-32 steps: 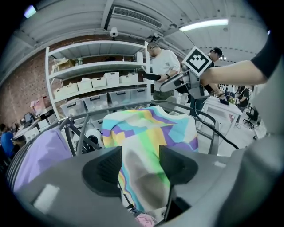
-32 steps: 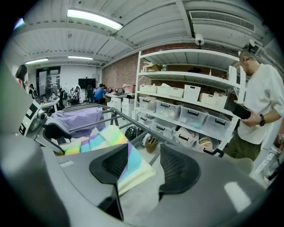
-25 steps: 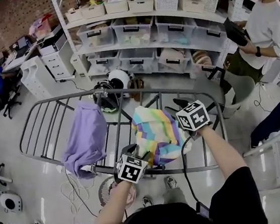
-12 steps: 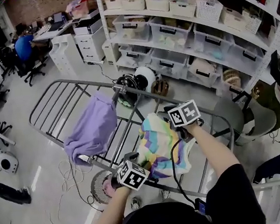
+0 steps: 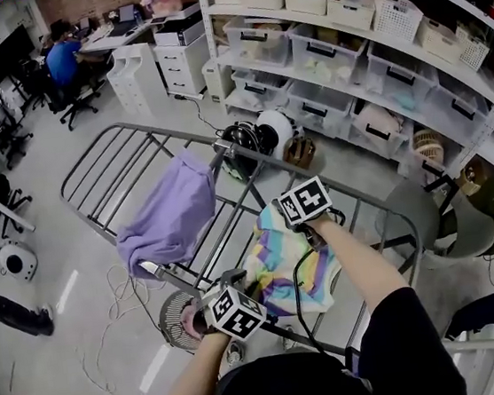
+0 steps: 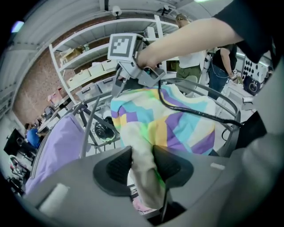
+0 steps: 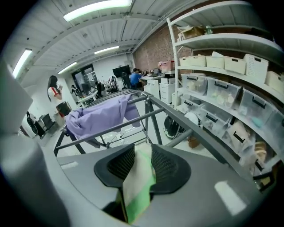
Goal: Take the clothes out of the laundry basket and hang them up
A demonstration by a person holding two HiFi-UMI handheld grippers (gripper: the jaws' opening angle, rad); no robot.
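Head view: a person stands over a grey rack [image 7: 195, 133] with a gripper in each hand, both busy with the same piece of laundry.
purple garment [image 5: 168, 227]: already slung over the rack's bars on the left with nobody touching it, so that one looks done.
left gripper [image 6: 142, 165]: jaws have just been closing and now sit about halfway in. The pads pinch a cream-and-green fold at the near edge of the pastel garment [image 5: 292, 271], down by the rack's near rail.
pastel garment: lies spread across the rack bars between the two grippers, right of the purple garment and apart from it. Looks pretty much in place, just not let go of yet.
right gripper [image 7: 138, 165]: same story, jaws have just been closing. They're partway shut with a cream-and-green bit of the pastel garment's far edge squeezed between the pads.
basket: not in any view, so no telling if more clothes are waiting in it.
done so far: one piece hung, second one draped and probably getting a last tug flat.
left to do: by the look of it, release both grips, then go back for whatever else is in the basket, if anything.
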